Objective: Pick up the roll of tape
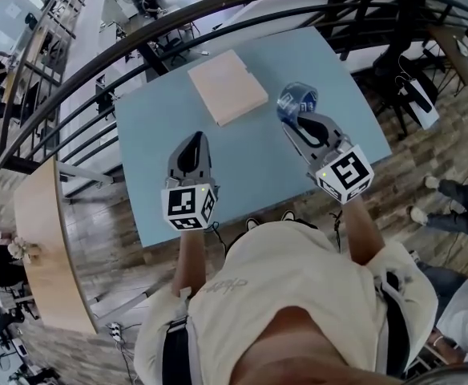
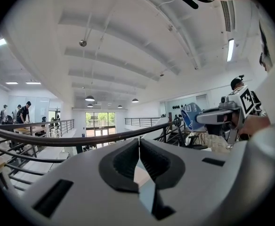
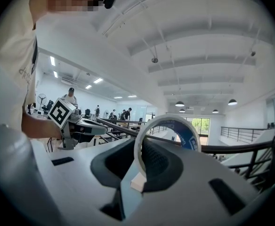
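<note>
**Tape gripped in my right jaws; left jaws closed, empty.**
My right gripper (image 1: pixel 298 120) clamps one wall of the tape (image 1: pixel 296 100). The ring stands upright, right of centre in the head view, over the blue tabletop (image 1: pixel 250 163). My left gripper (image 1: pixel 192 141) sits left of centre, jaws pressed together on nothing. A flat board (image 1: pixel 227 87) lies at upper centre, apart from both grippers.

Bright ceiling light; heavy fisheye distortion
</note>
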